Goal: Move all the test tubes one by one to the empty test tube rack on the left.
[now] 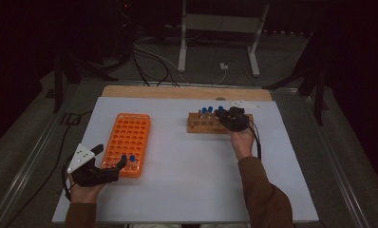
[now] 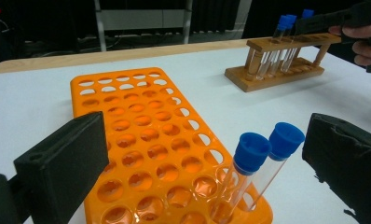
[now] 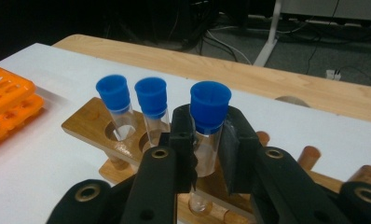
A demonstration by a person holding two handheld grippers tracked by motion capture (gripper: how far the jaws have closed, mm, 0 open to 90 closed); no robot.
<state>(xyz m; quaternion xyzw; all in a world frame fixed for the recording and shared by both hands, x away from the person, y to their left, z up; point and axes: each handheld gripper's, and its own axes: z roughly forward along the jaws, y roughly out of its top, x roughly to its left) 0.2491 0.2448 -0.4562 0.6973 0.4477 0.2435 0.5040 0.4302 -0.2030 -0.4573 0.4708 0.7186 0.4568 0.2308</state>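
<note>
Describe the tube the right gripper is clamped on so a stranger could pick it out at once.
On the white table, look to the wooden rack at the far right, not the orange one. Three blue-capped glass tubes stand in it. The held tube is the one pinched between the right gripper's black jaws; its two neighbours stand free.

Dim, perhaps slightly blurred surroundings

No readable text showing anywhere, no labels, brands, numbers or signs appearing on the orange tube rack [image 2: 146, 140], the wooden tube rack [image 3: 127, 140], the blue-capped test tubes [image 3: 207, 121] or the white table cover [image 1: 192, 166]
</note>
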